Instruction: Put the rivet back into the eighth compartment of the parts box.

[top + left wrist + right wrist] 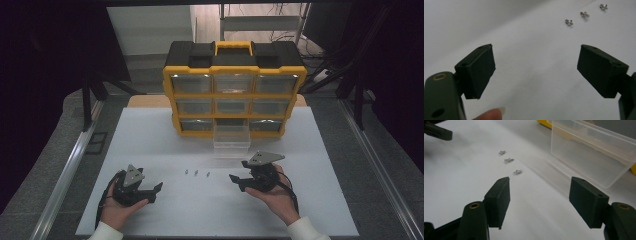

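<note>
Steel screws (509, 160) lie just ahead of the empty, wide-open right gripper (539, 201); close squarely on the nearest, keeping its pads level.

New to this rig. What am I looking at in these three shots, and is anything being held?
No robot here: a person holds a hand-held two-jaw gripper in each hand, the left gripper and the right gripper. The high view looks down on the white table from above the person. The other two pictures come from a camera riding on each gripper, looking out between its own black jaws. Between the grippers lie three small metal screws in a row. Behind them stands a yellow and black organizer with clear drawers; its bottom middle drawer is pulled out. Both sets of jaws stand wide open, holding nothing.
</note>
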`<action>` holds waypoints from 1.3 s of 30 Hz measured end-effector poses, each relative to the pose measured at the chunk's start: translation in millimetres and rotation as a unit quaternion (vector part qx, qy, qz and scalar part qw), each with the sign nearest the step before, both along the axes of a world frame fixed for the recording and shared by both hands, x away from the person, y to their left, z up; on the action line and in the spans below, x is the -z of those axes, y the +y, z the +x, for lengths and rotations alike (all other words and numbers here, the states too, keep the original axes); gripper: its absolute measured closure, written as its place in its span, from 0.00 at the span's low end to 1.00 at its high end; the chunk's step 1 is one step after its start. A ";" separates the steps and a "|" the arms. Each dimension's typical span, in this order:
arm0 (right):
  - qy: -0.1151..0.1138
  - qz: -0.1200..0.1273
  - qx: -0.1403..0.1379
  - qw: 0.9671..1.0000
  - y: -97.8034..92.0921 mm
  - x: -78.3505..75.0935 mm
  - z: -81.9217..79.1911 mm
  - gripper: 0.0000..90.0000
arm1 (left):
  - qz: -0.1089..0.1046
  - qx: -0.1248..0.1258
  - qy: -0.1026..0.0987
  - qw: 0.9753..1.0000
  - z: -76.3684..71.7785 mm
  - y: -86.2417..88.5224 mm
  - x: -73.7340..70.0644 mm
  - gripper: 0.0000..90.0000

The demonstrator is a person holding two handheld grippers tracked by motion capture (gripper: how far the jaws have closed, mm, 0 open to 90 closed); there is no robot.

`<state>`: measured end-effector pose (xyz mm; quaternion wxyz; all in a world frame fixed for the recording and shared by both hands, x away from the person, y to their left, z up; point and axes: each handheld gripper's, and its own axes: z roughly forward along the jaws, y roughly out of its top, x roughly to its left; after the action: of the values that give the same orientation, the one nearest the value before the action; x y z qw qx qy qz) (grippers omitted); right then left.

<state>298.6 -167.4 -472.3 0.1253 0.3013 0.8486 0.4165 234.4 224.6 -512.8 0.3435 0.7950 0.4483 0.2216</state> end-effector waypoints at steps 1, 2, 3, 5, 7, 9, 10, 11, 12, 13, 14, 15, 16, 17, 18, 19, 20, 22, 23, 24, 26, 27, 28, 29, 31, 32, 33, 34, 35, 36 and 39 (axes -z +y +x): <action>0.000 -0.004 -0.001 1.000 0.9 -1.0 0.6 0.37 | -0.003 -0.001 0.000 1.000 -0.1 0.9 -0.2 0.17; 0.001 -0.006 -0.002 1.000 1.9 -2.0 1.2 0.37 | -0.005 -0.002 0.000 1.000 -0.1 1.6 -0.2 0.17; 0.002 -0.009 -0.004 1.000 2.8 -2.9 1.8 0.37 | -0.007 -0.002 0.002 1.000 0.2 2.1 0.2 0.17; 0.005 -0.011 -0.008 1.000 4.8 -4.6 3.1 0.37 | -0.010 -0.001 0.005 1.000 0.8 2.7 0.9 0.17; 0.006 -0.013 -0.013 1.000 7.1 -5.6 4.9 0.37 | -0.010 0.002 0.005 1.000 1.3 3.2 1.6 0.17; 0.006 -0.016 -0.017 1.000 10.0 -5.6 7.3 0.37 | -0.009 0.003 0.006 1.000 1.7 3.8 1.7 0.17; 0.007 -0.018 -0.019 1.000 11.2 -5.4 8.5 0.37 | -0.009 0.002 0.006 1.000 2.0 4.0 1.3 0.17; 0.007 -0.019 -0.019 1.000 12.6 -4.9 9.2 0.36 | -0.011 0.003 0.005 1.000 2.7 4.0 0.9 0.17; 0.008 -0.022 -0.019 1.000 13.7 -4.3 9.6 0.36 | -0.011 0.002 0.005 1.000 3.5 3.8 0.8 0.17; 0.010 -0.024 -0.020 0.999 15.2 -3.6 9.4 0.36 | -0.012 0.002 0.006 1.000 3.9 3.4 1.0 0.17; 0.010 -0.026 -0.023 0.999 16.0 -3.3 9.1 0.36 | -0.010 0.002 0.007 1.000 4.5 3.0 1.3 0.17; 0.011 -0.030 -0.025 0.999 17.5 -3.0 8.4 0.36 | -0.009 0.002 0.008 1.000 4.7 2.4 1.8 0.17; 0.009 -0.035 -0.028 0.999 19.3 -2.9 7.5 0.36 | -0.007 0.002 0.009 1.000 4.6 2.1 2.0 0.17; 0.009 -0.036 -0.030 0.999 20.2 -3.0 6.7 0.36 | -0.002 0.004 0.009 1.000 4.6 1.9 1.9 0.17; 0.008 -0.040 -0.033 0.999 21.4 -3.4 5.8 0.36 | -0.001 0.004 0.008 1.000 4.7 1.4 1.6 0.17; 0.008 -0.042 -0.034 0.998 22.5 -3.7 4.7 0.36 | -0.001 0.003 0.008 1.000 5.0 0.9 1.2 0.17; 0.007 -0.045 -0.036 0.998 23.2 -4.0 3.9 0.36 | -0.002 0.003 0.008 1.000 5.4 0.3 0.7 0.17; 0.007 -0.048 -0.038 0.998 24.9 -5.2 2.8 0.36 | -0.001 0.004 0.006 1.000 5.8 -1.0 0.2 0.17; 0.008 -0.049 -0.039 0.998 25.8 -5.8 2.9 0.35 | -0.001 0.005 0.007 1.000 6.0 -1.3 0.4 0.17; 0.009 -0.050 -0.039 0.998 26.5 -6.1 3.2 0.35 | 0.000 0.006 0.008 1.000 6.3 -1.6 0.9 0.17; 0.010 -0.054 -0.041 0.998 29.1 -6.7 4.4 0.35 | 0.001 0.007 0.009 1.000 7.1 -1.7 1.7 0.17; 0.010 -0.056 -0.042 0.998 30.9 -6.5 5.3 0.35 | -0.001 0.006 0.009 1.000 7.5 -1.7 1.8 0.17; 0.011 -0.059 -0.043 0.997 32.6 -6.2 6.4 0.35 | -0.001 0.006 0.008 1.000 7.7 -1.5 1.7 0.17; 0.012 -0.062 -0.046 0.997 34.3 -5.8 7.7 0.35 | -0.001 0.006 0.008 1.000 7.8 -1.3 1.7 0.17; 0.017 -0.071 -0.049 0.996 38.4 -4.5 9.8 0.34 | 0.000 0.006 0.009 1.000 7.8 -0.8 1.9 0.17; 0.016 -0.077 -0.049 0.996 40.3 -3.8 11.3 0.34 | 0.000 0.005 0.009 1.000 7.9 -0.6 2.2 0.17; 0.017 -0.083 -0.049 0.995 42.2 -3.4 12.8 0.34 | 0.001 0.005 0.010 1.000 8.0 -0.4 2.5 0.17; 0.020 -0.084 -0.050 0.995 44.0 -3.4 14.3 0.34 | 0.001 0.005 0.011 1.000 8.2 -0.4 2.8 0.17; 0.023 -0.086 -0.050 0.995 45.8 -3.6 15.6 0.34 | 0.001 0.004 0.011 1.000 8.2 -0.4 2.8 0.17; 0.024 -0.088 -0.052 0.994 47.6 -3.6 17.0 0.34 | 0.001 0.004 0.011 1.000 8.3 -0.4 2.6 0.17; 0.032 -0.092 -0.057 0.994 52.2 -4.1 20.7 0.34 | 0.000 0.003 0.009 1.000 8.3 -0.5 2.1 0.17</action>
<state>319.3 -115.2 -468.3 0.1016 0.2530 0.9027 0.3329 242.7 224.1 -514.9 0.3399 0.7985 0.4488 0.2131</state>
